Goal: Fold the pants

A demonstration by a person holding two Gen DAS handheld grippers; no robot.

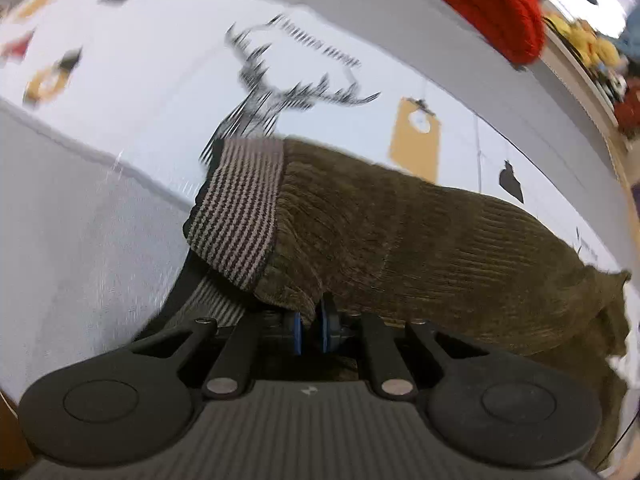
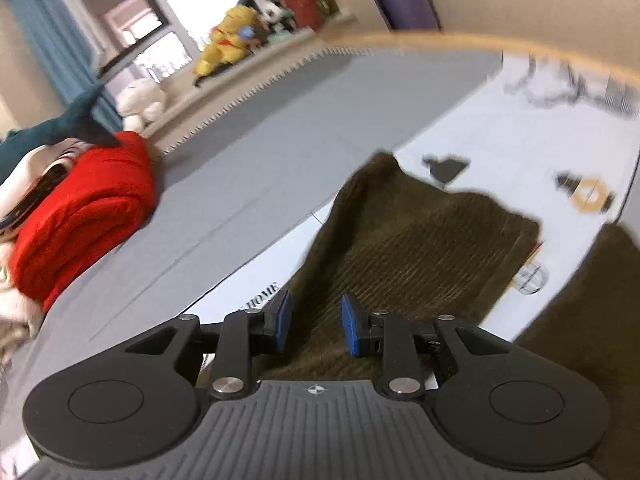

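The olive-brown corduroy pants point(image 1: 420, 236) have a striped knit cuff point(image 1: 240, 208) and hang lifted over the bed. My left gripper point(image 1: 310, 330) is shut on the pants near the cuff, with fabric pinched between the blue pads point(image 1: 297, 332). In the right wrist view the pants point(image 2: 408, 248) lie spread on the white printed cover point(image 2: 520, 152). My right gripper point(image 2: 316, 324) is open, its blue pads point(image 2: 350, 328) apart just above the fabric, holding nothing.
A folded red knit garment point(image 2: 88, 216) lies on the grey sheet point(image 2: 260, 152) to the left; it also shows at the top of the left wrist view point(image 1: 488, 4). Plush toys point(image 2: 228, 40) sit on a ledge beyond the bed edge.
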